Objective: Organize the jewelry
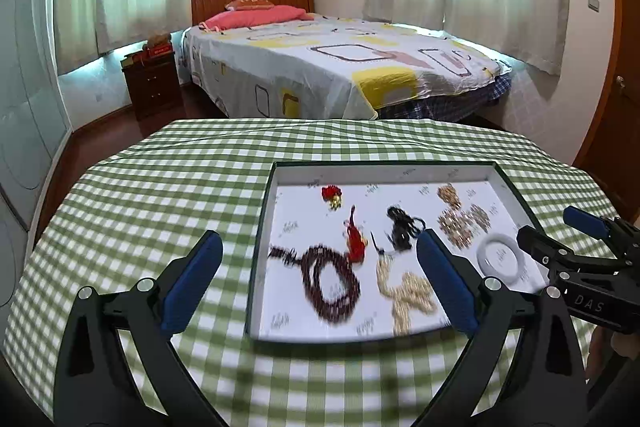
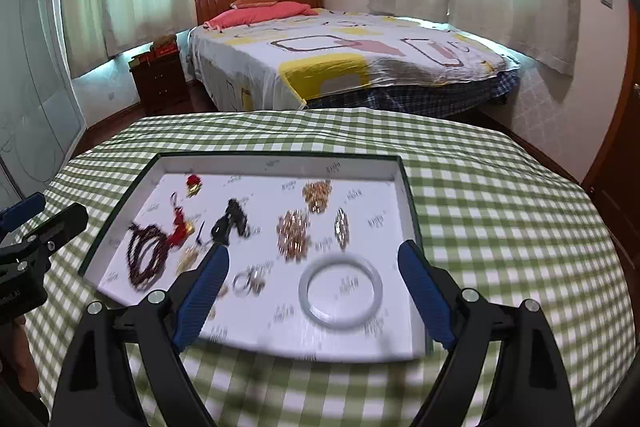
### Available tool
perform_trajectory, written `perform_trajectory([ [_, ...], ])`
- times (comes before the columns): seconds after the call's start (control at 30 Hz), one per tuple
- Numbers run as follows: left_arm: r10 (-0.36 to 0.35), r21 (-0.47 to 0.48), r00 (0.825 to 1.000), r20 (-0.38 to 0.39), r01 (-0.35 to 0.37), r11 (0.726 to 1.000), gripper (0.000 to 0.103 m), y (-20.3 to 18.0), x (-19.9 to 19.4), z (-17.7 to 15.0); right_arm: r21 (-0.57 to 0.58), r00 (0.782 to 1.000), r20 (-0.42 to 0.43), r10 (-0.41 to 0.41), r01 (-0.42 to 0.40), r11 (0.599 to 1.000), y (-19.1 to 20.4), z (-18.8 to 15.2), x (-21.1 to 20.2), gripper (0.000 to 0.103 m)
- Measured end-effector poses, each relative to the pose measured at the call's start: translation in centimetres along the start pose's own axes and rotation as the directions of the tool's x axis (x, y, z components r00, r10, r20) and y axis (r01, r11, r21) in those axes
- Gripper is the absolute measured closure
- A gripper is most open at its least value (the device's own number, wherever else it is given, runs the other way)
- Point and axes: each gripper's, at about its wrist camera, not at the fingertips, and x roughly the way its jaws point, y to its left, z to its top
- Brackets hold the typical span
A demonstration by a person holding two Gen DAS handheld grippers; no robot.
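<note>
A shallow white tray (image 1: 384, 171) (image 2: 280, 161) with dark rim sits on the green checked tablecloth and holds the jewelry. In it lie a dark red bead necklace (image 1: 330, 281) (image 2: 146, 259), a cream bead strand (image 1: 406, 297), a red tassel charm (image 1: 356, 241) (image 2: 180, 229), a black cord piece (image 1: 402, 227) (image 2: 236, 215), gold chain clusters (image 1: 460, 223) (image 2: 296, 233) and a pale jade bangle (image 1: 502, 257) (image 2: 340, 293). My left gripper (image 1: 320, 247) is open and empty above the tray's near left part. My right gripper (image 2: 314, 257) is open and empty above the bangle.
The right gripper's body shows at the right edge of the left wrist view (image 1: 580, 251); the left gripper's body shows at the left edge of the right wrist view (image 2: 36, 235). Behind the table (image 1: 140, 187) stand a bed (image 1: 340, 67) and a dark nightstand (image 1: 152, 83).
</note>
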Motion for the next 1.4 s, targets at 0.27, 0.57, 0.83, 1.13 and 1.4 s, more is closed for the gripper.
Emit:
perform_trajectory([
  [0.27,0.020,-0.015,0.999,0.025,-0.020,1.000,0.005,0.4,-5.9,-2.3,0.021,0.999,0.049,-0.013,0.012,1.000,0.2,-2.2,-5.8,0.019],
  [0.57,0.029,-0.039,0.994,0.102,-0.025,0.999,0.005,1.0,-12.0,-2.9,0.024,0.987,0.158,-0.023,0.019,1.000,0.9,-2.9,-12.2,0.018],
  [0.83,0.034,-0.057,0.988,0.153,-0.026,0.998,0.005,1.5,-15.8,-2.8,0.035,0.972,0.233,-0.040,0.033,0.999,1.1,-3.3,-16.4,0.018],
  [1.13,0.041,-0.062,0.983,0.178,-0.030,0.998,0.005,1.8,-17.8,-3.0,0.034,0.959,0.279,-0.051,0.043,0.998,1.2,-3.8,-19.0,0.018],
  [1.4,0.043,-0.068,0.983,0.178,-0.031,0.997,0.005,2.0,-18.2,-3.2,0.029,0.954,0.296,-0.053,0.046,0.998,1.5,-4.0,-19.7,0.018],
])
